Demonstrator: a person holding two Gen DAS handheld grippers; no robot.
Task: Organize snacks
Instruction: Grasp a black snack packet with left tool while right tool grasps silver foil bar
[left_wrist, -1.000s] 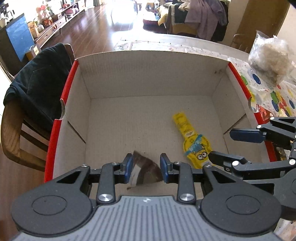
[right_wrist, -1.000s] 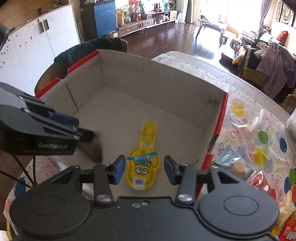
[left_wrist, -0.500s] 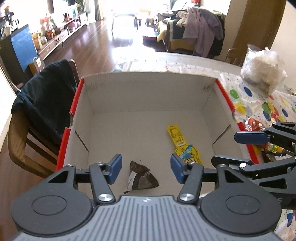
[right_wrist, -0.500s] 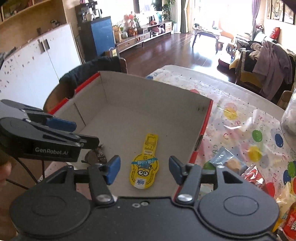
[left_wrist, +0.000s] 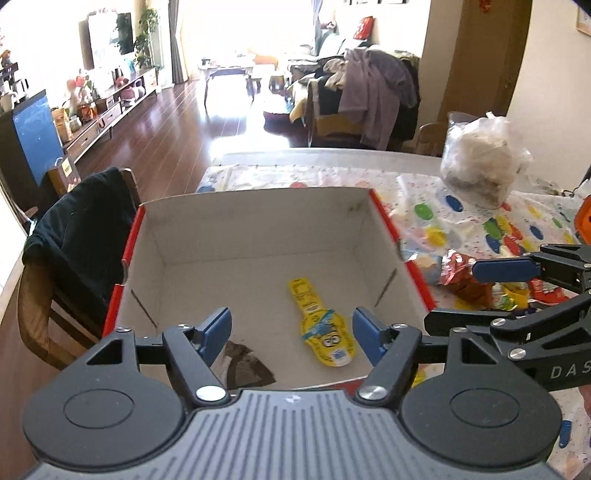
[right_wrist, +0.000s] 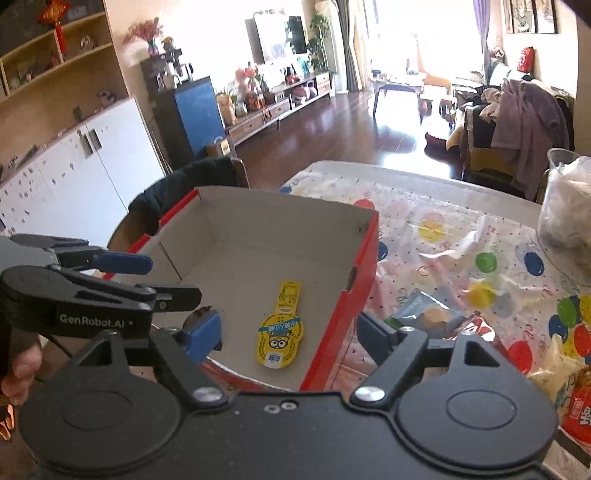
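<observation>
Hovering over the box (left_wrist: 255, 229), both the left gripper (left_wrist: 291, 334) and the right gripper (right_wrist: 290, 334) have just been opening, fingers wide with nothing between them. Risk now is the right one clipping the box's red wall while swinging toward the loose snacks (right_wrist: 432, 317) on the table (right_wrist: 424, 221), honestly.

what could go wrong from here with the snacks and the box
1. The cardboard box sits close to the table edge beside the chair; a knock from either claw could push it off.
2. The left claw and right claw hang open and close together, so they might collide.
3. The loose snack packets overlap, so one grab may drag several.
</observation>
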